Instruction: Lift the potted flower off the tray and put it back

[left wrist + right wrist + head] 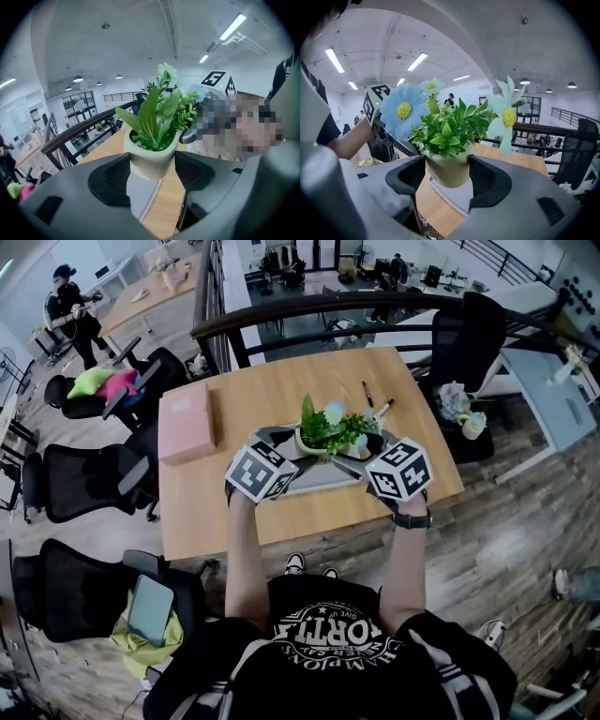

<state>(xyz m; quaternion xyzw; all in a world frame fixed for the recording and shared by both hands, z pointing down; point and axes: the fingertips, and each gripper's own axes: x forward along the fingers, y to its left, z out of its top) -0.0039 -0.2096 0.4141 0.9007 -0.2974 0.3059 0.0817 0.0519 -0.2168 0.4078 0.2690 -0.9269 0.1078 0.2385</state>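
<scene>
A pale green pot (312, 442) with leafy fake flowers (334, 427) hangs just above the grey tray (314, 480) on the wooden table (206, 512). Both grippers hold it, one from each side. My left gripper (293, 452) is shut on the pot (152, 161), its dark pads (110, 180) pressing the pot's sides. My right gripper (362, 452) is also shut on the pot (447, 171), with blue and white daisies (403, 110) rising over its jaws. The tray (140, 197) shows below the pot in the left gripper view, and the tray (454, 194) in the right gripper view too.
A pink box (186, 421) lies on the table's left part, and two pens (367, 393) lie behind the tray. Black office chairs (84, 479) stand left of the table, another chair (464, 334) at the far right. A dark railing (375, 306) runs behind.
</scene>
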